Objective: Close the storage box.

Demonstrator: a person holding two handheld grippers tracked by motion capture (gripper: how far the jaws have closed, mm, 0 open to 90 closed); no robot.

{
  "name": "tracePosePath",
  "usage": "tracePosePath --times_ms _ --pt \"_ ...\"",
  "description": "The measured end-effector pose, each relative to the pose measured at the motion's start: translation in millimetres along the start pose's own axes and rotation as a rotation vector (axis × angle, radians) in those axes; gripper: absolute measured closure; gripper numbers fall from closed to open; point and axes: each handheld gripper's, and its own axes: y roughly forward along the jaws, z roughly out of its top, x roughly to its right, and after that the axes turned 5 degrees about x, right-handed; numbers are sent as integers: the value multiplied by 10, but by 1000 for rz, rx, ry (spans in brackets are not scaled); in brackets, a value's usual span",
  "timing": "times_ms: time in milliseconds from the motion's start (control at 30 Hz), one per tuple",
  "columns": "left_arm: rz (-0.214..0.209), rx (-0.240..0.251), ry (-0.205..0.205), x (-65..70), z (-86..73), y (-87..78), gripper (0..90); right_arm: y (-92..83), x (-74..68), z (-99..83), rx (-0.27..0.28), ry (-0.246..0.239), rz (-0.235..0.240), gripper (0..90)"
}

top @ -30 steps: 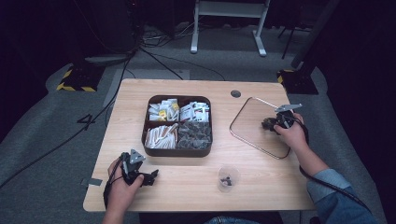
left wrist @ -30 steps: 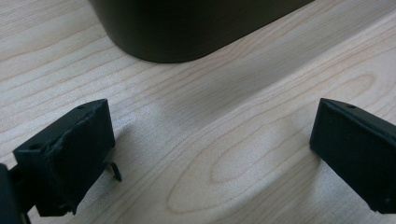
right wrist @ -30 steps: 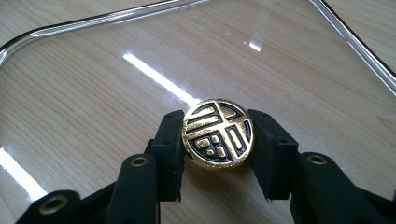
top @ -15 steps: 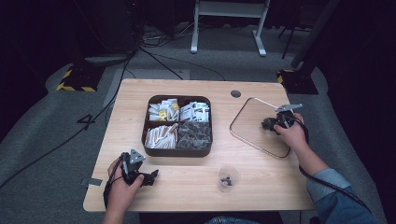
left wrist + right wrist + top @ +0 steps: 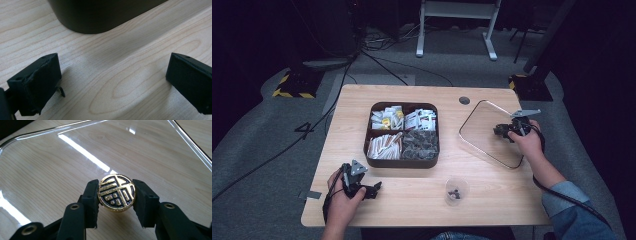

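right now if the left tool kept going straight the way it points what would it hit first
Most likely the dark tray. In the left gripper view the left tool stands open over bare table, with the tray's rounded corner straight ahead and nothing between. Depth is hard to judge, so it might graze the wood first.

I see a worktop (image 5: 175,177) of pale wood, smooth and matt, its grain plain to me. The clear lid (image 5: 75,157) on it looks like glass or hard plastic, I cannot tell which; it is glossy and throws bright streaks of light. Its round knob (image 5: 117,192) looks like metal, shiny gold with black inlay. My right tongs (image 5: 116,202) are matt black plastic with brass-coloured rivets. The left tongs (image 5: 112,82) carry rough, frayed black pads. The dark tray (image 5: 100,15) has a smooth, dull wall.
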Motion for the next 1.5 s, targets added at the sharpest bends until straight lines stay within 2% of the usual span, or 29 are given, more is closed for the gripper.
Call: tracePosePath --times_ms 167,700,1067,1267,1500 --pt "0 0 0 0 0 0 3 -107 -12 93 22 -15 -7 589" --pt "-1 -1 -1 1 0 0 3 -394 -178 447 106 -64 37 589" --pt "0 0 0 0 0 0 3 -499 -329 609 115 -104 75 589" --pt "-1 0 -1 1 -1 0 2 -500 -477 726 115 -133 110 589" --pt "0 -1 0 0 0 0 2 -435 -742 986 129 -185 170 589"
